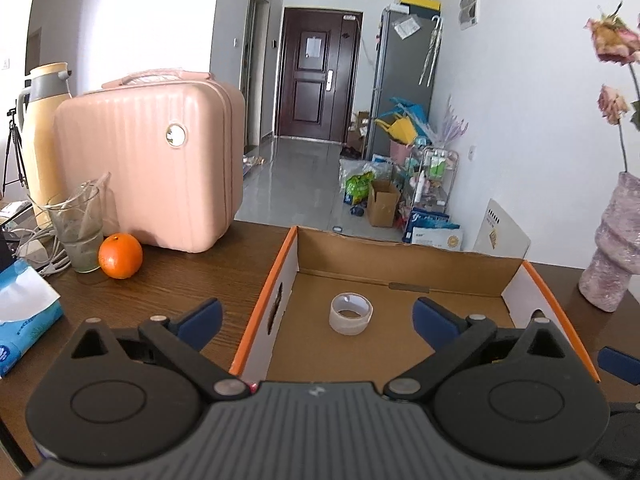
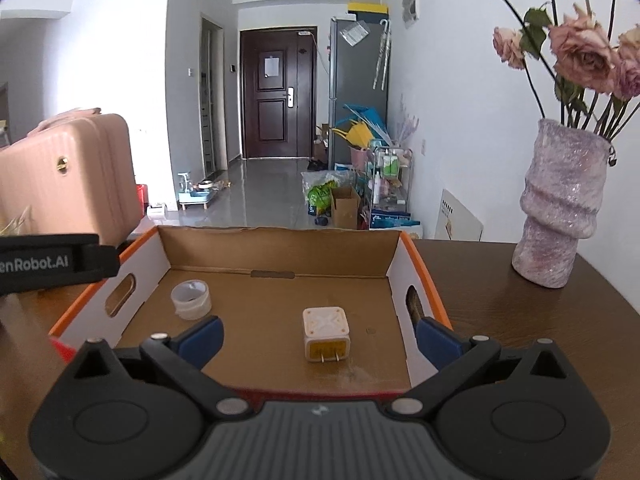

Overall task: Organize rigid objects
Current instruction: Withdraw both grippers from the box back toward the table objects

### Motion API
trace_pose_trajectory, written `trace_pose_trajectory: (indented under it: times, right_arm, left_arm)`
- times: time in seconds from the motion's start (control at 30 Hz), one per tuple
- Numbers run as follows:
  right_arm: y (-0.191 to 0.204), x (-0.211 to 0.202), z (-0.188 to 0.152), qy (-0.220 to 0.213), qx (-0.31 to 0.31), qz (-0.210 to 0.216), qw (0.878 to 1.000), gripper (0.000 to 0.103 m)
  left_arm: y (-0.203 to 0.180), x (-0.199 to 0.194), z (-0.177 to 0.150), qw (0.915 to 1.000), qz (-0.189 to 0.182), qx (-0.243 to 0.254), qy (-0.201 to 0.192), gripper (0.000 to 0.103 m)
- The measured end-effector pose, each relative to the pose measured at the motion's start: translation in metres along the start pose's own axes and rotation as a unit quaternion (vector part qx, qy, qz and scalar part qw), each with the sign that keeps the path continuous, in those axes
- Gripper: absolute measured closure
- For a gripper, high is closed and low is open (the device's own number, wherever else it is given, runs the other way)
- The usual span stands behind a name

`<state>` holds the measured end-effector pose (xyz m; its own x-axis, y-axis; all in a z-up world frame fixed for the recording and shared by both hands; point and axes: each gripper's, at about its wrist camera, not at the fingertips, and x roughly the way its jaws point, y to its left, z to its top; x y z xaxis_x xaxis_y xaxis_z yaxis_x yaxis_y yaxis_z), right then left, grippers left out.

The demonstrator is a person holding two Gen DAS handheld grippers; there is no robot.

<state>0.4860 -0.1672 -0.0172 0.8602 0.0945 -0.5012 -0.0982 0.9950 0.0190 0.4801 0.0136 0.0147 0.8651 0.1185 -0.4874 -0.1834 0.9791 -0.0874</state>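
Note:
An open cardboard box (image 1: 400, 264) with orange edges sits on the dark wooden table. A roll of clear tape (image 1: 351, 314) lies flat on its floor, left of centre. My left gripper (image 1: 318, 322) hovers before the box, open wide, nothing between its blue fingers. In the right wrist view the same box (image 2: 280, 248) holds the tape roll (image 2: 191, 299) at the left and a white plug cube (image 2: 326, 334) with two prongs facing me. My right gripper (image 2: 320, 340) is open over the box's near edge, the cube lying beyond and between its fingers, untouched.
A pink suitcase (image 1: 152, 164), a glass (image 1: 80, 232), an orange (image 1: 120, 256), a tissue pack (image 1: 24, 312) and a cream flask (image 1: 44, 136) stand left of the box. A pink vase (image 2: 558, 204) with dried roses stands at the right. Beyond the table lies a hallway.

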Motion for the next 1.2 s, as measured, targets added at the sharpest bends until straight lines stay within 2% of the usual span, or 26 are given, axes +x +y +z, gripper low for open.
trace_pose_trajectory:
  times: [0.27, 0.8, 1.03, 1.2]
  right_arm:
    - [0.001, -0.039, -0.018, -0.016, -0.009, 0.008, 1.000, 0.000]
    - [0.002, -0.097, -0.070, -0.016, -0.007, 0.017, 1.000, 0.000]
    - [0.007, -0.123, -0.092, -0.015, -0.001, 0.021, 1.000, 0.000]
    - [0.013, -0.141, -0.106, -0.016, -0.004, 0.029, 0.999, 0.000]
  left_arm:
    - [0.022, -0.037, -0.017, 0.9995, -0.009, -0.004, -0.031, 0.000]
    - [0.055, -0.093, -0.057, 0.9989, -0.002, 0.000, -0.048, 0.000]
    - [0.066, -0.123, -0.072, 0.9987, -0.014, -0.001, -0.049, 0.000]
    - [0.077, -0.142, -0.091, 0.9984, -0.040, 0.013, -0.038, 0.000]
